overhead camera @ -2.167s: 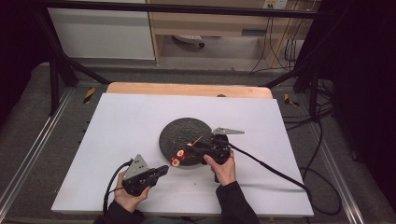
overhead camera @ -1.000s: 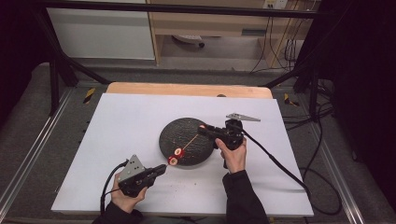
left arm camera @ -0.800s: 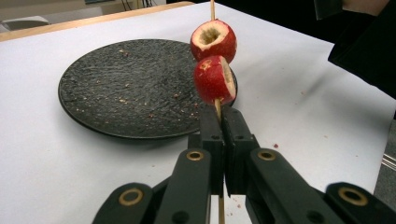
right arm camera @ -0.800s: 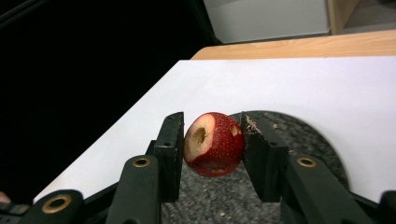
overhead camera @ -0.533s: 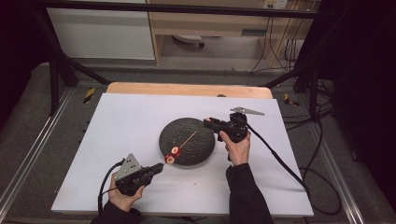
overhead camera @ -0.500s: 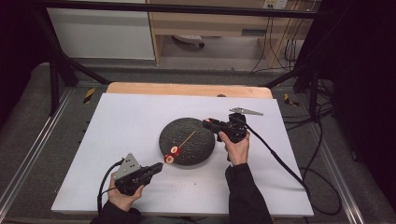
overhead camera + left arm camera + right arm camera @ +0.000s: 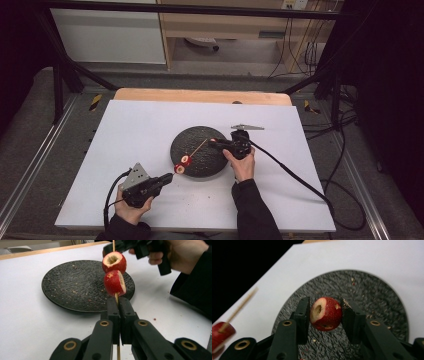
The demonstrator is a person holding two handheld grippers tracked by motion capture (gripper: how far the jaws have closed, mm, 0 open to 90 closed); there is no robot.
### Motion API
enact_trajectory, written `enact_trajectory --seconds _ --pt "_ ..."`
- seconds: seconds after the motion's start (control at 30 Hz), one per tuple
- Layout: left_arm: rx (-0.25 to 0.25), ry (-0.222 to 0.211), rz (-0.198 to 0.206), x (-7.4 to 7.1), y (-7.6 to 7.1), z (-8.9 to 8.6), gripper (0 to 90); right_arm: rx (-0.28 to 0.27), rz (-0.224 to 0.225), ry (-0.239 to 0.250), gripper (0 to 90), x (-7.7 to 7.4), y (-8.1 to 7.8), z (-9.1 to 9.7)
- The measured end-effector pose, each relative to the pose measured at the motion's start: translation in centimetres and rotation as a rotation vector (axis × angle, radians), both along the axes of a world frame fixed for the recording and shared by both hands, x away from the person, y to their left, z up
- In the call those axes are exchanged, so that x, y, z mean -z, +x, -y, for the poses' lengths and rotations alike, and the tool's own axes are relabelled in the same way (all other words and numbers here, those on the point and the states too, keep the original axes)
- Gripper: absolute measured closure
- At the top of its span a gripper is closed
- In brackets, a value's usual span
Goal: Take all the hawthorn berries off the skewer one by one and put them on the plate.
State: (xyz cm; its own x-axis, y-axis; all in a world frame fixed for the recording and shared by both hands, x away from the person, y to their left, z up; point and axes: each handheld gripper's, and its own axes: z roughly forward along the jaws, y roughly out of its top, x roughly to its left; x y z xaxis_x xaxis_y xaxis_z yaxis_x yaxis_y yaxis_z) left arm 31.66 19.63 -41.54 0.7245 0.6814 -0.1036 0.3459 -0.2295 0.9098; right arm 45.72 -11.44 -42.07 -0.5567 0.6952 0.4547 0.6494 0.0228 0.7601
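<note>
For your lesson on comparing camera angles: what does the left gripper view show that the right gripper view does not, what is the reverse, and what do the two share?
Left gripper view alone: the left gripper, jaws shut on a thin wooden skewer carrying two red cored fruits, with the person's hand beyond.

Right gripper view alone: the right gripper, jaws closed on a single red cored fruit that is off the skewer.

Both: the dark textured plate speckled with crumbs, on the white table. The skewer with a fruit on it also appears, blurred, at the right gripper view's left edge.
</note>
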Motion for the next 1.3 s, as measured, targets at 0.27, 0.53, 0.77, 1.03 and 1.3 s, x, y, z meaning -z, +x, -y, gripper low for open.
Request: enact_trajectory --seconds 0.27,0.53,0.77,1.03,1.3 --pt "0.001 0.004 -0.009 0.1 0.1 0.0 88.1 -0.017 -0.035 -0.064 61.8 2.6 -0.1 -1.2" --pt "0.005 0.008 -0.012 0.2 0.1 0.2 88.1 -0.021 -0.039 -0.101 61.4 3.4 -0.2 -1.5" --pt "0.004 0.010 -0.016 0.3 0.1 0.2 88.1 -0.022 -0.014 -0.099 49.9 2.6 -0.6 -1.3" --pt "0.003 0.013 -0.017 0.3 0.2 0.2 88.1 -0.020 0.041 -0.069 24.7 0.1 -1.6 -0.5" --pt "0.004 0.011 -0.018 0.3 0.2 0.2 88.1 -0.056 0.062 -0.078 9.7 -1.4 -3.0 0.1"
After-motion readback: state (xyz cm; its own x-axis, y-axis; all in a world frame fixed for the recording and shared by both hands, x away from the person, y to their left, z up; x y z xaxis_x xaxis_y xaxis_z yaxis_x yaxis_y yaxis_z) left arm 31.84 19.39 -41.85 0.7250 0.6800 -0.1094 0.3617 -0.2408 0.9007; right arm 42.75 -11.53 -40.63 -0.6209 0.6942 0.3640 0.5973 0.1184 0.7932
